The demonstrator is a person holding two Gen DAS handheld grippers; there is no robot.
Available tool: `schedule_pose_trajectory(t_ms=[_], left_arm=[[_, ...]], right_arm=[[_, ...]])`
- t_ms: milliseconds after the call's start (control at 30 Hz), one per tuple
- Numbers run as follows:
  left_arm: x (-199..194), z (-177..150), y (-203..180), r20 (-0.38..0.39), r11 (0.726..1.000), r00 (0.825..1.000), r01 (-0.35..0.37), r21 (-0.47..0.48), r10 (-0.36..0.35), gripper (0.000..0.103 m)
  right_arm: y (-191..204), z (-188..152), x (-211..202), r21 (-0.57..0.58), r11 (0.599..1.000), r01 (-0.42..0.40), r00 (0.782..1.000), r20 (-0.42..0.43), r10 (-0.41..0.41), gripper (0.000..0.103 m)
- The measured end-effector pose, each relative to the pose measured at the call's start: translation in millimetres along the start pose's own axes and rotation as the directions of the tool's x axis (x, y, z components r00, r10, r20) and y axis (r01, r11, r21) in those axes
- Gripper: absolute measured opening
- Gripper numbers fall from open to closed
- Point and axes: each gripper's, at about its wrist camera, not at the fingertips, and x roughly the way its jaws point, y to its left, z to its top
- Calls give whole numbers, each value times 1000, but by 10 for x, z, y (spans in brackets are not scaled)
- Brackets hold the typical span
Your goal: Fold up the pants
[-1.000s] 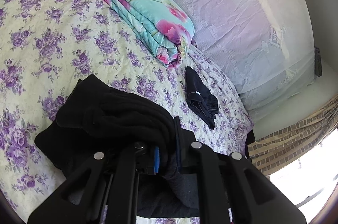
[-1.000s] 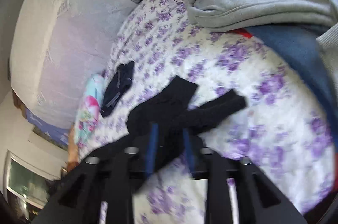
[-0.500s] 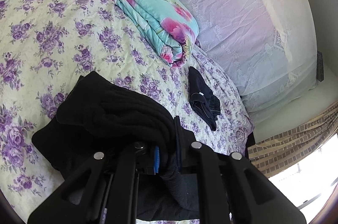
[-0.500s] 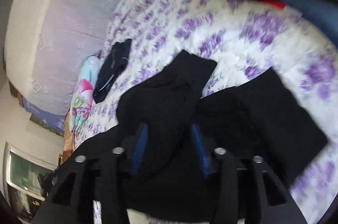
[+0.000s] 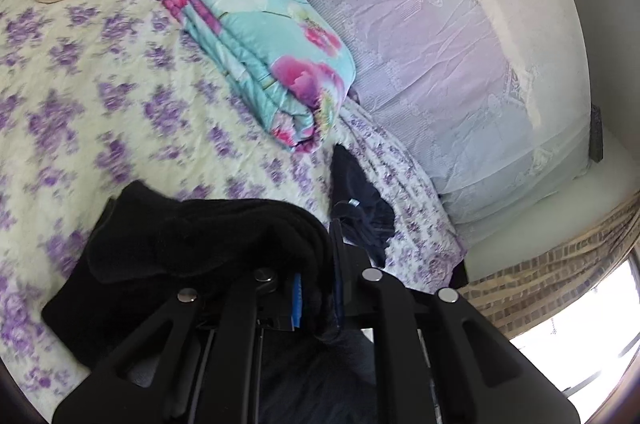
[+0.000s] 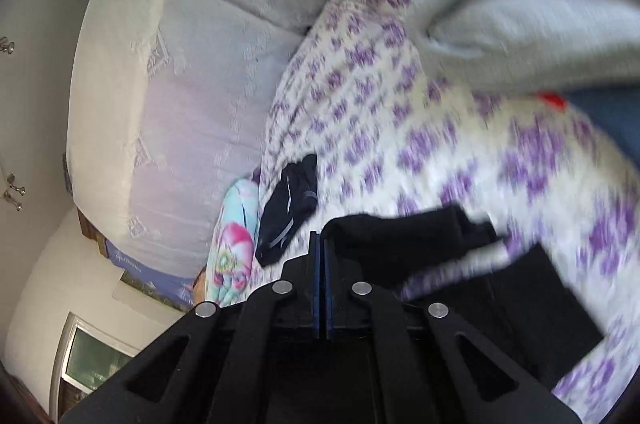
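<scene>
Left wrist view: the left gripper [image 5: 316,288] has its fingers closed down to a narrow gap, pinching a thick roll of the black pants [image 5: 208,244]. The rest of the garment spreads to the left of the fingers and beneath them on the floral bed [image 5: 100,95]. Ahead of the fingers lie a small dark garment [image 5: 360,207] and a folded turquoise quilt [image 5: 264,55].

Right wrist view: the right gripper [image 6: 320,288] has its fingers pressed fully together; whether any fabric sits between them cannot be told. The pants [image 6: 440,244] lie just right of the fingers, heavily blurred. A grey garment [image 6: 532,7] lies far ahead to the right.

Procedure, as judged: carry the held edge across evenly, keep the layers aligned, and release only once the fold lies flat. No readable brand or writing is visible.
</scene>
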Motion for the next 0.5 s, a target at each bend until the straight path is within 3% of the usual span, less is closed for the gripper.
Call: schedule_pose_trajectory(t_ms=[133, 233, 333, 433, 500], left_arm=[[653, 434, -63, -58, 998, 998, -24, -58, 21, 11], [1346, 723, 103, -111, 984, 984, -148, -99, 136, 12], [1995, 870, 481, -179, 948, 956, -265, -178, 233, 12], [2270, 899, 676, -201, 932, 939, -314, -180, 277, 13], [2320, 908, 729, -200, 945, 946, -286, -157, 254, 13]], right_arm=[[21, 526, 777, 7, 992, 125, 991, -42, -125, 2], [-137, 733, 1618, 17, 962, 271, 958, -102, -268, 2], [-312, 810, 2267, 28, 930, 365, 924, -131, -359, 2], [-400, 815, 2559, -2, 913, 407, 906, -125, -404, 2], [-455, 831, 2632, -12, 910, 414, 902, -126, -412, 2]])
